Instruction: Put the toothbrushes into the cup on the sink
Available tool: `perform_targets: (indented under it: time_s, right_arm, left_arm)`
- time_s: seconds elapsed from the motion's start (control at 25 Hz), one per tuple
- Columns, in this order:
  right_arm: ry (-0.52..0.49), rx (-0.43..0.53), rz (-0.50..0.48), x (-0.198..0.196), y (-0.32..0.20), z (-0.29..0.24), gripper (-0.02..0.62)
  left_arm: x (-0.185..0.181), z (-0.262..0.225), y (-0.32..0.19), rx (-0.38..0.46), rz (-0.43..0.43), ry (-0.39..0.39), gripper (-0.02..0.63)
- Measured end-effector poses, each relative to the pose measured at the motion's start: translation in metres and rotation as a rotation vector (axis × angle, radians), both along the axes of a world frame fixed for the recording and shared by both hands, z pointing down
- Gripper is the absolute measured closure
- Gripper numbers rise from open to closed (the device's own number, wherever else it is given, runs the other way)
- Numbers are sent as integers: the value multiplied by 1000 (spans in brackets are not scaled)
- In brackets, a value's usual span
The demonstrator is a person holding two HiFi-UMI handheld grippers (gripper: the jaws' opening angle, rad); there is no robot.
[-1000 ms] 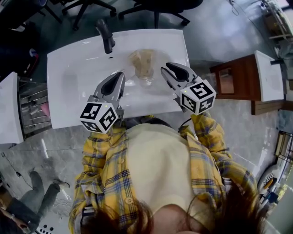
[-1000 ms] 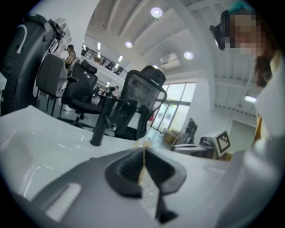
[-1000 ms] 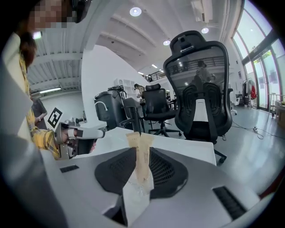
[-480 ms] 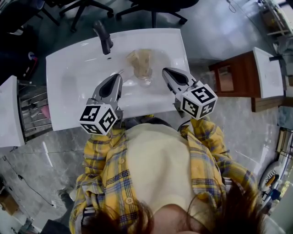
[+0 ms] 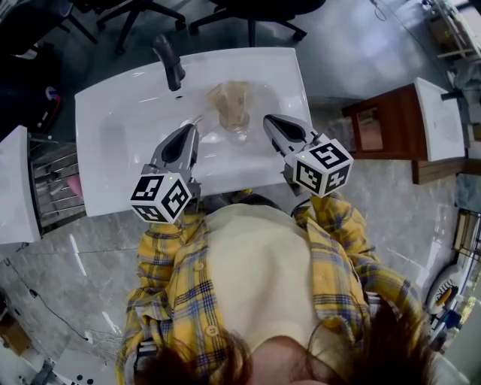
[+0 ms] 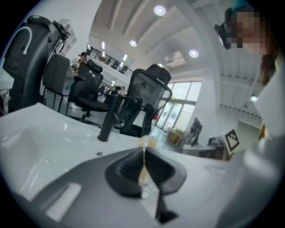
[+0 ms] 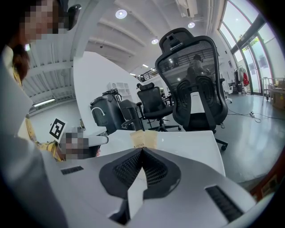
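Observation:
On the white sink top point(image 5: 113, 143) a tan cardboard pack point(image 5: 230, 101) rests at the middle, its near end at a small clear cup point(image 5: 240, 132); I cannot tell whether it sits inside. No bare toothbrush shows. My left gripper point(image 5: 193, 129) hovers just left of the cup, shut and empty. Just right of the cup is my right gripper point(image 5: 269, 120), also shut with nothing between its pads. In the left gripper view the pack point(image 6: 149, 142) peeks over the closed left gripper point(image 6: 144, 150). In the right gripper view the pack point(image 7: 144, 139) stands beyond the closed right gripper point(image 7: 141, 152).
A black faucet point(image 5: 171, 64) rises at the sink's back left. Office chairs point(image 5: 255, 11) stand behind the sink. A wooden cabinet point(image 5: 383, 124) is at the right and a white table edge point(image 5: 15, 180) at the left.
The right gripper's jaws stood apart one second ago and are now closed on nothing. Both grippers have stayed about where they were.

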State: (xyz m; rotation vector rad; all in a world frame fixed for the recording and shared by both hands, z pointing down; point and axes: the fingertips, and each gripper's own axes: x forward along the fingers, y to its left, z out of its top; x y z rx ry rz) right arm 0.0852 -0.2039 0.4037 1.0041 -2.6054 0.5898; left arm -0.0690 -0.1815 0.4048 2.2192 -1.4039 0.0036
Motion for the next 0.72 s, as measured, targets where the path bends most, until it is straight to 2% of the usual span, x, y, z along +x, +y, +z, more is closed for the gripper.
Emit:
perform_targets:
  time_s: [0.72]
  right_arm:
    - [18, -16, -4, 1, -4, 6, 581]
  left_arm:
    - [1, 4, 1, -12, 1, 1, 595]
